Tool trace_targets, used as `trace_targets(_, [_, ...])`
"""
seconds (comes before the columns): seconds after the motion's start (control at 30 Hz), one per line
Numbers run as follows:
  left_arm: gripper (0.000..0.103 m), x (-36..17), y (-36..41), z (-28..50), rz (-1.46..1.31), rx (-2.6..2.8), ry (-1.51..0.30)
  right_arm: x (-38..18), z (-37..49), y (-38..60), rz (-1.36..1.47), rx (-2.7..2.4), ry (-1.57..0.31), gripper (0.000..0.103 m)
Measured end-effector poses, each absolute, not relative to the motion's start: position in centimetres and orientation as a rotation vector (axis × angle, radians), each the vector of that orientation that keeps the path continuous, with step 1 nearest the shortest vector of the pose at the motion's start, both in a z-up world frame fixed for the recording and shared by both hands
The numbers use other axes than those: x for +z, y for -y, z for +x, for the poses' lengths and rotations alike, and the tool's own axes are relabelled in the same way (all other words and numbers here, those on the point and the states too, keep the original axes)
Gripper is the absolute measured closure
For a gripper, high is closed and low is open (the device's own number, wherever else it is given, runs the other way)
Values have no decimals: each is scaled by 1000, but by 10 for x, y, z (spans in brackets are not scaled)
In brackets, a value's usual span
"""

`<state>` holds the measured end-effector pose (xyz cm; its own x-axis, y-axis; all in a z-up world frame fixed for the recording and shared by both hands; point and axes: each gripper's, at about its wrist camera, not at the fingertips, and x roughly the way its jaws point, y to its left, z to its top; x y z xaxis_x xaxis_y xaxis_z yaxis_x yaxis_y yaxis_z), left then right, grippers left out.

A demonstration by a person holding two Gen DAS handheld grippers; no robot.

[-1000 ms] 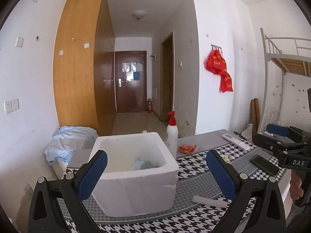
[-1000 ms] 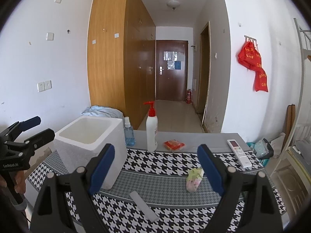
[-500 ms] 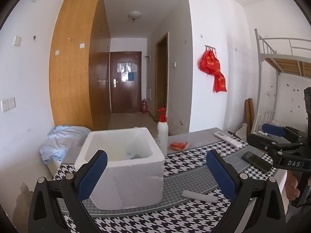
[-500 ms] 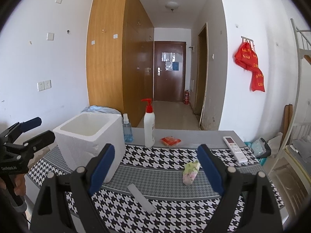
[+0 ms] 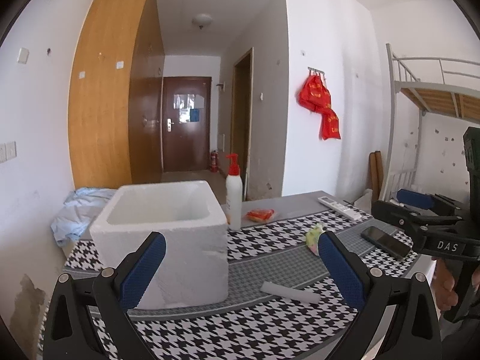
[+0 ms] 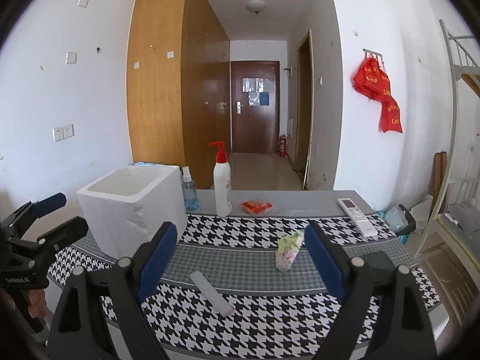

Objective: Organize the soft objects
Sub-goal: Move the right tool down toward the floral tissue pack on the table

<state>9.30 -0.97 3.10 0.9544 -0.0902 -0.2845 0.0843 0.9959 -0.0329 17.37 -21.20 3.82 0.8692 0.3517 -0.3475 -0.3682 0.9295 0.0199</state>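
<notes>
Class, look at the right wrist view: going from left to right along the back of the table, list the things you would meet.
White foam box → blue clear spray bottle → white pump bottle with a red top → flat orange packet → white remote control.

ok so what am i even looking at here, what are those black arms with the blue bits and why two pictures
Those are two hand-held grippers, one in each of a person's hands, each with a camera looking forward along its blue-padded fingers. One picture comes from the left gripper, the other from the right gripper; each also shows the other gripper at its edge. Both are open and hold nothing. On the checked tablecloth stand a white foam box, a pump bottle and a blue spray bottle; lying there are an orange packet, a remote, a phone, a white strip and a soft green-and-pink pouch.
</notes>
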Motion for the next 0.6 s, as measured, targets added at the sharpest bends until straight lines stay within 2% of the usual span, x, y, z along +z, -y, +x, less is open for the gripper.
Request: trace_targets(0.6, [1, 0, 40, 107, -17, -138, -371, 15, 183, 230, -43, 340, -398, 13])
